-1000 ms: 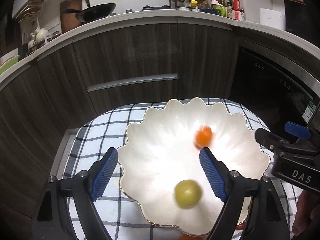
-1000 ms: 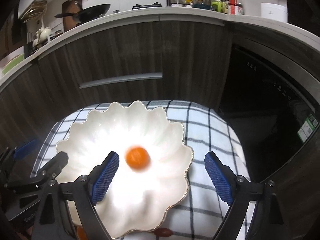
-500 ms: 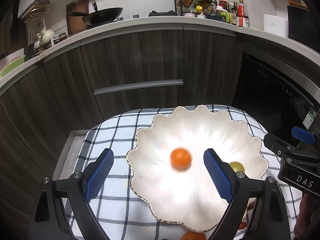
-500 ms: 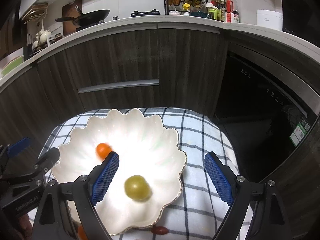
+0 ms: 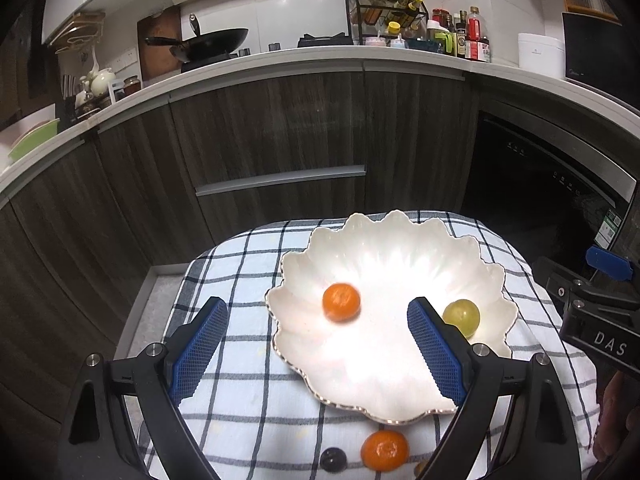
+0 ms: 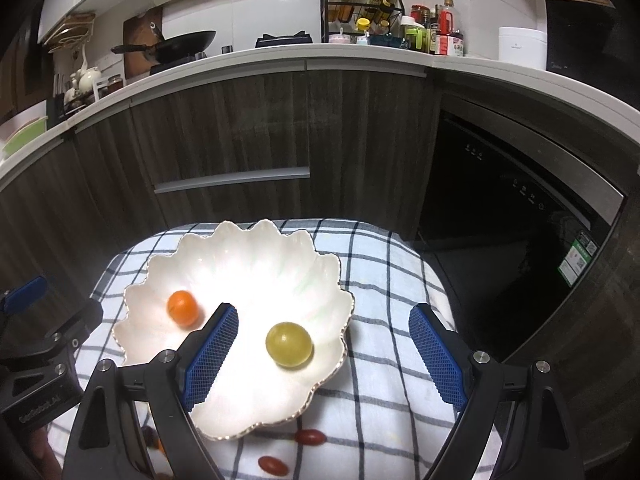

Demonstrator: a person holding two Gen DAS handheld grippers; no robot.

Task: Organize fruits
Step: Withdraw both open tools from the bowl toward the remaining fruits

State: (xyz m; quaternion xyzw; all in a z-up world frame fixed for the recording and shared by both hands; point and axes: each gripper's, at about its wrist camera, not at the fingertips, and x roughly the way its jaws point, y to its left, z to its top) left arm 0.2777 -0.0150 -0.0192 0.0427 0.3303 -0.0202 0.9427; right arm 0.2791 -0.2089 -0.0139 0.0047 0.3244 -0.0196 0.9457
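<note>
Your left gripper (image 5: 316,330) is spread wide and holds nothing; its jaws have just been opening, and only the bowl's near-left rim and the orange fruit (image 5: 341,302) show in the gap below, untouched. Your right gripper (image 6: 323,340) is spread just as wide and empty, hanging above the bowl's near-right rim with the green fruit (image 6: 289,344) below its gap. Both fruits lie inside the bowl (image 5: 400,240), the orange one left, the green one right, well apart. The bowl sits on the checked cloth (image 5: 248,248), its scalloped rim close to the cloth's far edge. Near the bowl, on the cloth, lie a second orange fruit (image 5: 384,453) and a dark round one (image 5: 333,459) beside it; the right view shows two red oblong fruits (image 6: 310,437) by the near rim. Bare cloth is free to the left and right of the bowl. Beyond the cloth the cabinet fronts (image 5: 280,128) stand close.
</note>
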